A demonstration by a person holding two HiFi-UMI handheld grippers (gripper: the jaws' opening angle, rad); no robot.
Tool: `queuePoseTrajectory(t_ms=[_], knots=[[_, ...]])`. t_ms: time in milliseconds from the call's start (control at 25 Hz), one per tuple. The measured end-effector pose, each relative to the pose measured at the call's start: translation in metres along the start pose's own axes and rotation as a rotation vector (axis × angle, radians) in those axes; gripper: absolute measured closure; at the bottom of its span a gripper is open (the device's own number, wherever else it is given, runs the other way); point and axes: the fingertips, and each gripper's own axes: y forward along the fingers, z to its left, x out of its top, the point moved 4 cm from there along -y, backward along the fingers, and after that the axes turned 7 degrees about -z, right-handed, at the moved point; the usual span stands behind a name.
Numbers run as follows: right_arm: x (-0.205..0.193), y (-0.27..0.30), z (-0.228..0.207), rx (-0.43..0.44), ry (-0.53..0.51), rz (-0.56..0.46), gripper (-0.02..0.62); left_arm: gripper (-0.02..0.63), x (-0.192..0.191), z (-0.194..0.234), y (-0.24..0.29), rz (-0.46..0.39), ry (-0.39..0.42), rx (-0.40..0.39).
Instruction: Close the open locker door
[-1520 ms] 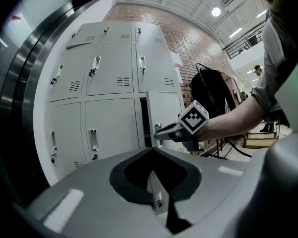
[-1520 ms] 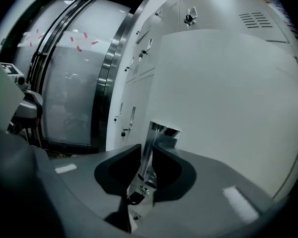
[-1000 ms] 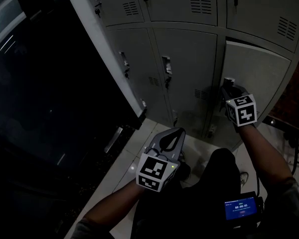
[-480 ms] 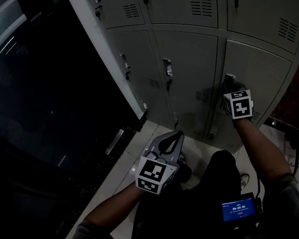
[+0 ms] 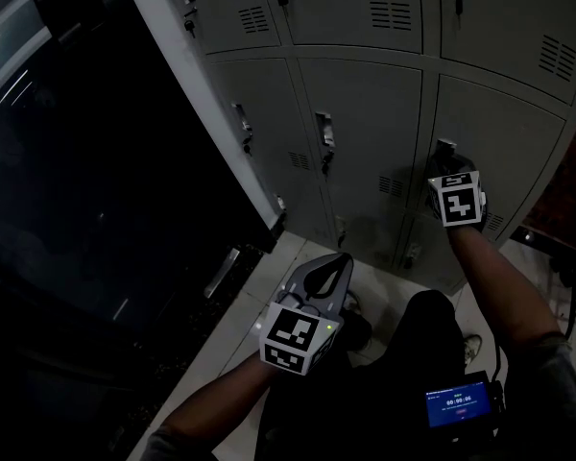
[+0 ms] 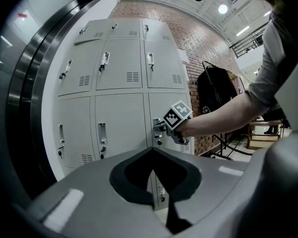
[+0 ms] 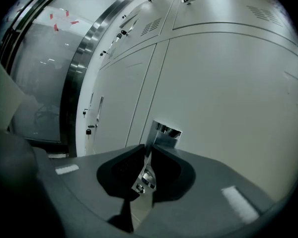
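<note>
Tongs of the right gripper (image 5: 442, 169) are clamping the small chrome pull handle (image 7: 165, 131) of the grey sheet-metal locker door (image 5: 504, 142). That door is sitting in the lower row at the right end of the locker bank and is looking almost flush with its frame. Whether the latch is catching cannot be told.

The left gripper (image 5: 342, 257) is hanging low above the pale tiled floor (image 5: 254, 291), well apart from the lockers, with its jaws pressed together on nothing.

Judging by its thin panel and vent slots, the door is probably swinging lightly on its hinges, stiff enough to push but likely to rattle or bounce back if shoved. The handle is the sensible hold, being the only thing standing proud of a smooth, slippery face, and it is lying on the free edge where leverage is best.

Room is looking adequate: the neighbouring grey locker door (image 5: 365, 133) is lying flat just beside it, the brick wall (image 6: 203, 48) is standing to the right, and nothing is crowding the arm.
</note>
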Motion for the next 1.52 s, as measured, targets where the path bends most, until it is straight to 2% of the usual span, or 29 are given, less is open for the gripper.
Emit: queuePoseTrajectory(t_ms=[400,600,960,1200,1520], knots=[[0.0,0.001,0.001,-0.004,0.029,-0.011,0.557,0.604,0.0,0.002,0.0,-0.005,0.003,0.001],[0.0,0.0,0.004,0.016,0.059,-0.019,0.52,0.604,-0.002,0.001,-0.001,0.006,-0.007,-0.001],[-0.003,-0.007,-0.002,0.021,0.11,-0.021,0.538,0.604,-0.001,0.0,-0.001,0.006,-0.007,0.0],[-0.006,-0.025,-0.001,0.062,0.087,-0.036,0.523,0.604,-0.003,-0.001,0.002,0.002,-0.008,-0.015],[-0.008,-0.08,-0.005,0.15,0.082,-0.101,0.534,0.604,0.003,-0.024,0.022,-0.01,-0.004,-0.068]])
